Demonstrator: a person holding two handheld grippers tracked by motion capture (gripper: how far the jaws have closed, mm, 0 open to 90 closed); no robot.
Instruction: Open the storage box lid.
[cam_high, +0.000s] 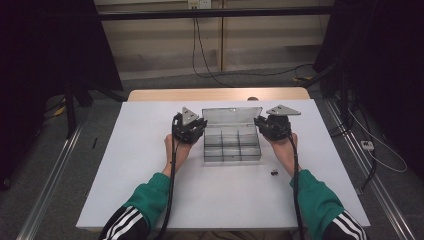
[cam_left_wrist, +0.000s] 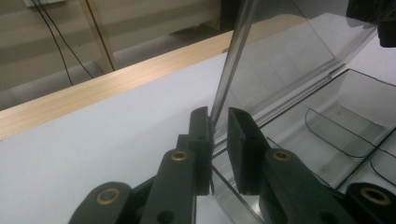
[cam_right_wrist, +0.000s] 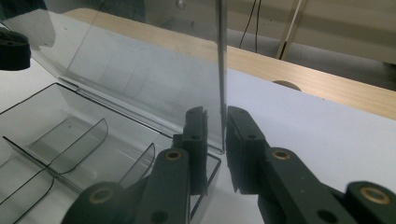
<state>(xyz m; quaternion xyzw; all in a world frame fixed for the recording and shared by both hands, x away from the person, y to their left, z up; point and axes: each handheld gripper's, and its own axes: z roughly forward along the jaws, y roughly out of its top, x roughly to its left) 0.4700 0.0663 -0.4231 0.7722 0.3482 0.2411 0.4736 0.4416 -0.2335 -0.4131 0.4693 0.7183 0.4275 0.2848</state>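
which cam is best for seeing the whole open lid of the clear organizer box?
High view: it shows the lid whole, raised at the back of the clear compartment box, with the left gripper and right gripper at its side edges. Each gripper view shows one lid edge between its jaws, close up.

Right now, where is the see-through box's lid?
In the high view the clear lid stands up at the back of the compartment box, mid-table, with the left claw at its left edge and the right claw at its right edge.
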